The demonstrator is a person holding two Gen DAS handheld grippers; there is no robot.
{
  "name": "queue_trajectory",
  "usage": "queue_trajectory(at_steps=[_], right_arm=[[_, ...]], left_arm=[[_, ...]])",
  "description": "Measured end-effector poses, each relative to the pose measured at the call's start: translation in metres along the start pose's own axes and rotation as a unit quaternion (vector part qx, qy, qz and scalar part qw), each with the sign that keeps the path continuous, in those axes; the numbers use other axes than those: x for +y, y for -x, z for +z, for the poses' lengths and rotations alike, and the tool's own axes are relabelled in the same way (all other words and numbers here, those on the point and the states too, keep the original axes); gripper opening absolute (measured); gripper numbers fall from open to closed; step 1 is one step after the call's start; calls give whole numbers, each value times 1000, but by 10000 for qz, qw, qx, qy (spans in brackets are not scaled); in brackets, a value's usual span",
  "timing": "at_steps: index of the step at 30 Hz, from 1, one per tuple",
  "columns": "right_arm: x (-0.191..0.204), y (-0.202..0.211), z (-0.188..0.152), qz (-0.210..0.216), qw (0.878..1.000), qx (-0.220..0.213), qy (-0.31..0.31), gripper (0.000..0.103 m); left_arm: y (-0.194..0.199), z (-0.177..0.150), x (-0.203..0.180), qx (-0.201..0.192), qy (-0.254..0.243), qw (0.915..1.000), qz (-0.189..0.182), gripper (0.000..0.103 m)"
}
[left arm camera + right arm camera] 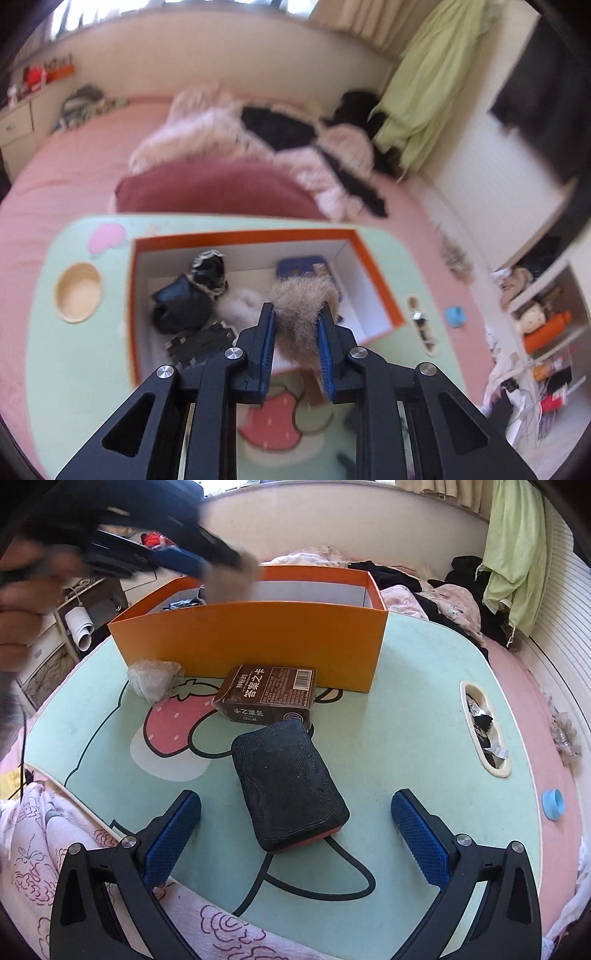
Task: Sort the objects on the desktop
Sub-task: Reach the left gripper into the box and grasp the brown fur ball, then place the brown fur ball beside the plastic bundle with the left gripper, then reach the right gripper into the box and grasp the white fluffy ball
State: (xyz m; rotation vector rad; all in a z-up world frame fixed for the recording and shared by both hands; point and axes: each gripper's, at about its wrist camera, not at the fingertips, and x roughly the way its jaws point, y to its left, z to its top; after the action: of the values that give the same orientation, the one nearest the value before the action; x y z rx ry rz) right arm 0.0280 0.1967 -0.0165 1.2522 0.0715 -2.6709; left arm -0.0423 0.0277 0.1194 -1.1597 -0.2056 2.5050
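- Two grippers show: left gripper (295, 317) has its fingers clamped on a tan furry piece (301, 306), held above the orange box (258, 642).
- Right gripper (295, 834) hovers with fingers spread wide, empty, either side of a black pouch (288, 786) on the worktop (406, 720).

Left claw (207, 566) and a hand (22, 602) blur above the orange box (251, 642).

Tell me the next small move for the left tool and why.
Probably carry it a little further forward over the orange box and then open. The left tool is shut on the furry brown piece, held above the box's near edge, where other sorted items already lie.
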Motion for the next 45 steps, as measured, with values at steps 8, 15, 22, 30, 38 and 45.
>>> queue_trajectory(at_steps=[8,15,22,30,38,45], right_arm=[[-3,0,-1,-6,10000,-1,-1,103],[-5,2,-2,10,10000,-10,0,103],[-7,1,-1,-32,10000,5,11,103],[-8,0,0,-79,10000,14,2,103],[-10,0,0,-62,10000,5,-6,103],[-13,3,3,200,9998,7,-26,103]], left_arm=[[-39,-81,4,766,-330,9965,-52,25],[7,-92,26,-138,-58,9997,211,84],[-20,-142,45,409,-564,9886,1331,103],[-24,-145,43,172,-661,9865,1487,103],[-29,-145,42,160,-663,9865,1488,103],[-22,-150,45,109,-672,9870,1453,103]])
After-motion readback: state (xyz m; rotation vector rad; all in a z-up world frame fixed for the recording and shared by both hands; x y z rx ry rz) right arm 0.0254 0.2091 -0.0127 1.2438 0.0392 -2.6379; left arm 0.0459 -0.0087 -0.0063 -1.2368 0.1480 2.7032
